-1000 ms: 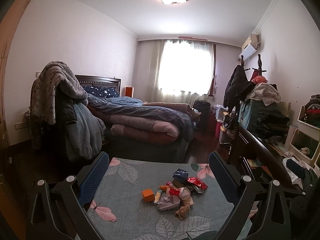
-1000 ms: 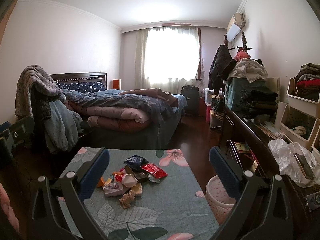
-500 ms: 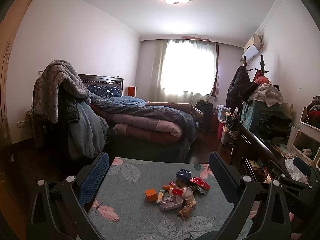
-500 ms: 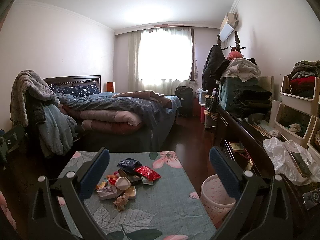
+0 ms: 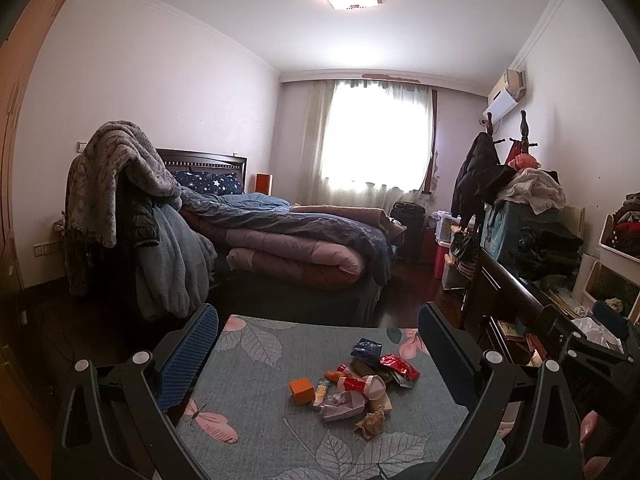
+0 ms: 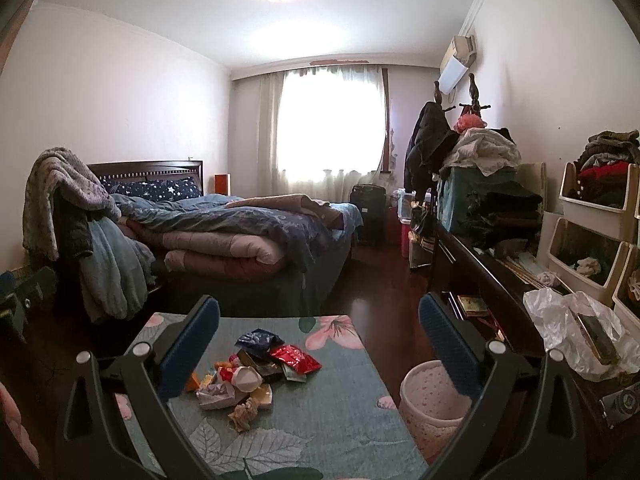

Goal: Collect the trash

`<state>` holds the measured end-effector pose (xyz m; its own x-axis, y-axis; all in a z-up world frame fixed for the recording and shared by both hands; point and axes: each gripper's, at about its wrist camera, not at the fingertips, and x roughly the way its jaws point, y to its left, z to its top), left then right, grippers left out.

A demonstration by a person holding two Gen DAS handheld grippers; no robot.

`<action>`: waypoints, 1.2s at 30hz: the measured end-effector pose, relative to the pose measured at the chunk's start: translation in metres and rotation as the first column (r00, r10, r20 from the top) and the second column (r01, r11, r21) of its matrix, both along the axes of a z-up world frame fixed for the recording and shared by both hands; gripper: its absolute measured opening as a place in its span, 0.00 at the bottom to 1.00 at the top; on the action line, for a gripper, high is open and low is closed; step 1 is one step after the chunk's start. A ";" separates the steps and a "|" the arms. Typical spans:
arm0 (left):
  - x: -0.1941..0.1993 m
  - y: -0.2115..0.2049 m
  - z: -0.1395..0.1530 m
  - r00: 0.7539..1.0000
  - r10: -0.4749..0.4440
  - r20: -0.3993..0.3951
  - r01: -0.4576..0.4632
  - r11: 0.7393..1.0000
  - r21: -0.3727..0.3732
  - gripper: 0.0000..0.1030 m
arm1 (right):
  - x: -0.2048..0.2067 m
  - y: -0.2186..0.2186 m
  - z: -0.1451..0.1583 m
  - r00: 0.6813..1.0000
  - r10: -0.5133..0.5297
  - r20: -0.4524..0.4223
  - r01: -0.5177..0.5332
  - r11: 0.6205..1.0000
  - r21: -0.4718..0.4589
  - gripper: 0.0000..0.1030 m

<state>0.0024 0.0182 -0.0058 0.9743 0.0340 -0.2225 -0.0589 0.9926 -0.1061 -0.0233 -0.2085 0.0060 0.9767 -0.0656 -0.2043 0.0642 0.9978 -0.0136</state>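
Your left gripper [image 5: 318,354] and right gripper [image 6: 319,350] match: black angular frames, round silver screws near each finger base, and blue dimpled pads [image 5: 188,354] lining the inner faces.

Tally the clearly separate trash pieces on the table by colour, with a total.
Orange box: 1
Red wrapper: 1
Dark blue wrapper: 1
Brown crumpled paper: 1
Total: 4; the rest of the pile overlaps too much to count.
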 end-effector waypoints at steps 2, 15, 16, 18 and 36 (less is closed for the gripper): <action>0.000 0.001 0.000 1.000 -0.001 0.001 0.001 1.000 0.000 0.97 | 0.000 0.000 0.000 1.000 -0.001 -0.002 0.001 1.000 -0.002 0.97; -0.001 0.001 -0.002 1.000 0.000 0.000 0.000 1.000 -0.001 0.97 | 0.002 -0.003 -0.002 1.000 0.007 -0.019 -0.007 1.000 0.003 0.97; -0.001 0.001 -0.002 1.000 -0.001 0.000 0.001 1.000 -0.001 0.97 | 0.002 -0.004 -0.002 1.000 0.008 -0.019 -0.008 1.000 0.003 0.97; -0.001 0.001 -0.002 1.000 0.000 -0.001 0.000 1.000 -0.001 0.97 | 0.002 -0.003 -0.002 1.000 0.006 -0.018 -0.006 1.000 0.003 0.97; 0.028 0.002 -0.033 0.996 0.003 -0.086 -0.004 1.000 -0.013 0.97 | 0.047 -0.006 -0.042 0.993 0.015 -0.120 -0.015 1.000 0.004 0.97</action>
